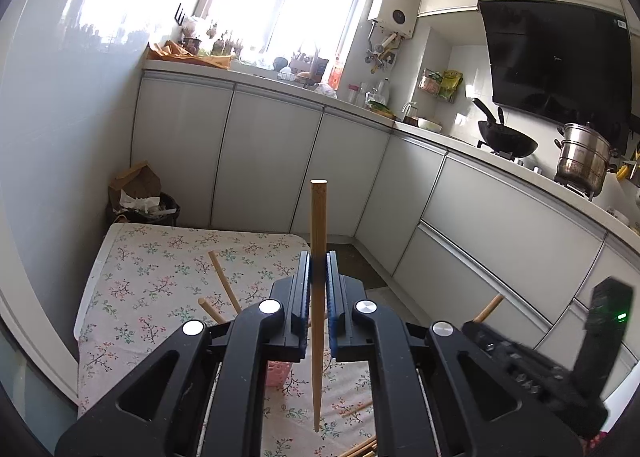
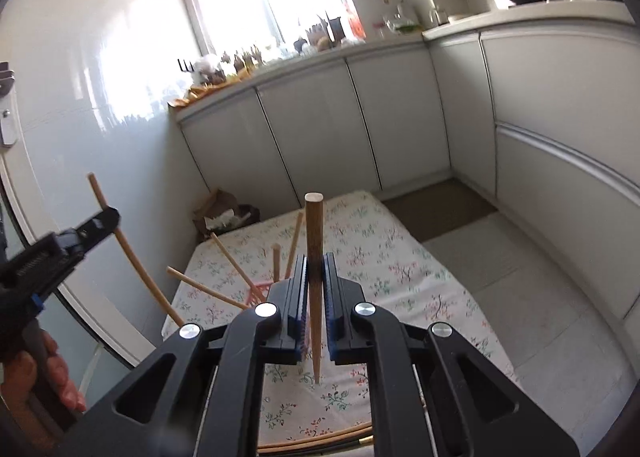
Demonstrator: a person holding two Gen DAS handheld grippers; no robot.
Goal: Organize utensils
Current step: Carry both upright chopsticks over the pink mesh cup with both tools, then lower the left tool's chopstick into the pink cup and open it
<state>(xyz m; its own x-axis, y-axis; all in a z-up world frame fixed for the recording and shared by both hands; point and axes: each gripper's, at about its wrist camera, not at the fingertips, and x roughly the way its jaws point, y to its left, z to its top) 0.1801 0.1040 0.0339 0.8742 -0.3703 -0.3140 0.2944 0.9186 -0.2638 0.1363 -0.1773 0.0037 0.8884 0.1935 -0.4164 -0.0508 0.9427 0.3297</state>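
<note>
My left gripper [image 1: 318,267] is shut on a light bamboo chopstick [image 1: 318,217], held upright above the floral table [image 1: 132,273]. My right gripper [image 2: 316,269] is shut on a darker wooden chopstick [image 2: 314,225], also upright. A pink holder [image 1: 278,373] stands under the left gripper and shows in the right wrist view [image 2: 260,291] with several chopsticks [image 2: 232,261] leaning in it. The left gripper also shows in the right wrist view [image 2: 105,220], with its chopstick [image 2: 132,257]. The right gripper shows blurred in the left wrist view [image 1: 476,327]. Loose chopsticks [image 1: 360,445] lie near the table's front edge.
Grey cabinets [image 1: 272,161] and a cluttered counter [image 1: 280,73] run behind and to the right. A bin with paper bags [image 1: 140,197] stands beyond the table's far left corner. A wok [image 1: 506,139] and a steel pot [image 1: 584,161] sit on the stove.
</note>
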